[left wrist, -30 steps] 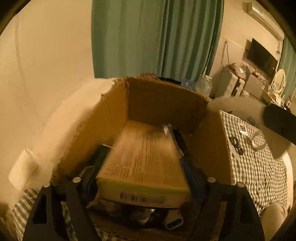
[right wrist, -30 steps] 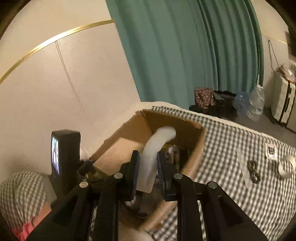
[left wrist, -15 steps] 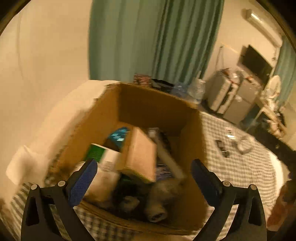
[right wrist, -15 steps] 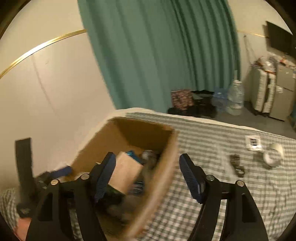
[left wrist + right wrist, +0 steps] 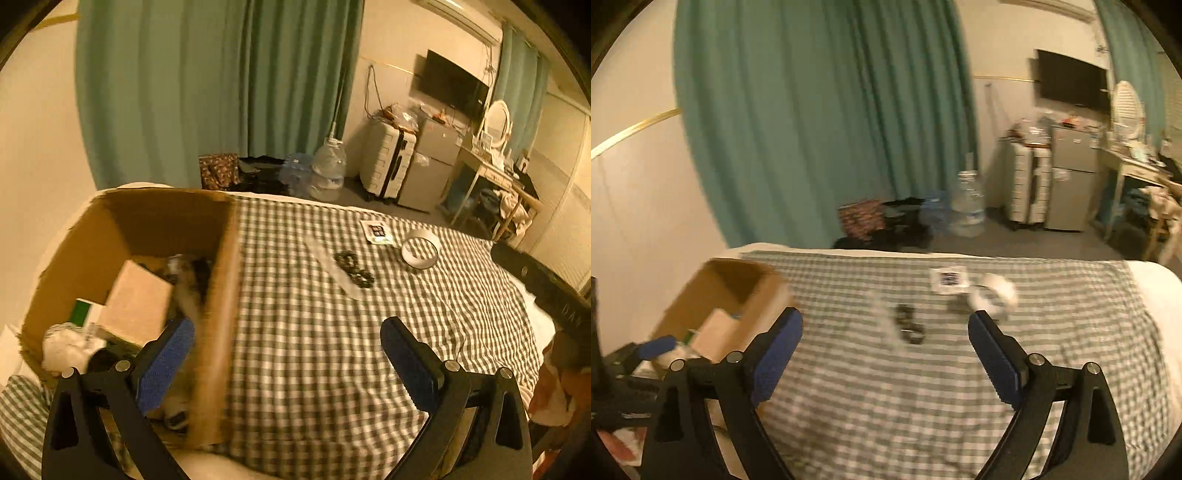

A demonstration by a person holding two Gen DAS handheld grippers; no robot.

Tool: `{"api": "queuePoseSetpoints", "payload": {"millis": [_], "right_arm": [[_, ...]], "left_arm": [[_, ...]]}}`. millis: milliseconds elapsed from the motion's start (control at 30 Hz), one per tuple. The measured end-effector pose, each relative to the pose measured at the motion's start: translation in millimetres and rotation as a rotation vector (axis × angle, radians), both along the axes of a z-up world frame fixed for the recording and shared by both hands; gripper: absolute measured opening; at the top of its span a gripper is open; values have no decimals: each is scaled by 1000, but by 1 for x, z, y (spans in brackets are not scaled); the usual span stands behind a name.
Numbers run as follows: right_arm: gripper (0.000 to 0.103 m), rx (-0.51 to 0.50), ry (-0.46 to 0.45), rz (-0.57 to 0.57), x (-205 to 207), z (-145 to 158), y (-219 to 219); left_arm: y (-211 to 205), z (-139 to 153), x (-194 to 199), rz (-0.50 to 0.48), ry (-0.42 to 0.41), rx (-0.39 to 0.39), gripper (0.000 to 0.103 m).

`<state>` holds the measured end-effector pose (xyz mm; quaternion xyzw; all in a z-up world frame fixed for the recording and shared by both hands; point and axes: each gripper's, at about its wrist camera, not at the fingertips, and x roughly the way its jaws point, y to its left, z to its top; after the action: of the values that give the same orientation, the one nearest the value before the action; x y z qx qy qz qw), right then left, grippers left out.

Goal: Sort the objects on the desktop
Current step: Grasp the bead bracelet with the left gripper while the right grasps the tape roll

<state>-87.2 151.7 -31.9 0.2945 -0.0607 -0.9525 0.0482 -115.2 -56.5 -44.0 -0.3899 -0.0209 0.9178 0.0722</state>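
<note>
An open cardboard box [image 5: 218, 280] [image 5: 757, 295] stands at the left of the checked cloth [image 5: 314, 332], holding a tan carton [image 5: 136, 302] and other items. On the cloth lie a black chain in a clear bag [image 5: 352, 267] [image 5: 908, 326], a white tape roll [image 5: 421, 249] [image 5: 991, 295] and a small printed card [image 5: 376, 232] [image 5: 947, 278]. My left gripper [image 5: 288, 354] is open and empty over the box's right wall. My right gripper [image 5: 884, 352] hovers over the cloth, its jaws opening, nothing between them.
A green curtain [image 5: 207, 85] hangs behind. On the floor beyond the cloth stand water bottles [image 5: 328, 173], a white suitcase [image 5: 386, 162] and a small fridge [image 5: 1069, 177]. A desk [image 5: 495, 177] is at the far right. The other gripper's dark body [image 5: 543, 288] is at the right edge.
The left gripper let the tan carton drop into the box and swung right. The right gripper released the white object into the box, opened wide and swung right over the cloth.
</note>
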Motion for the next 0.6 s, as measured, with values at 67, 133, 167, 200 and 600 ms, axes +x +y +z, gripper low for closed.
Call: {"api": "queuePoseSetpoints", "payload": {"millis": [67, 133, 167, 200, 600], "right_arm": [[92, 13, -13, -38, 2, -12, 19], [92, 21, -32, -75, 1, -28, 35], [92, 14, -38, -85, 0, -35, 43], [92, 2, -44, -95, -1, -43, 51], [92, 20, -40, -105, -76, -105, 112]], "left_arm": [[18, -7, -7, 6, -14, -10, 103], [37, -17, -15, 15, -25, -28, 103], [46, -22, -18, 18, -27, -37, 103], [57, -29, -25, 19, -32, -49, 103], [114, -115, -117, 30, -173, -52, 103]]}}
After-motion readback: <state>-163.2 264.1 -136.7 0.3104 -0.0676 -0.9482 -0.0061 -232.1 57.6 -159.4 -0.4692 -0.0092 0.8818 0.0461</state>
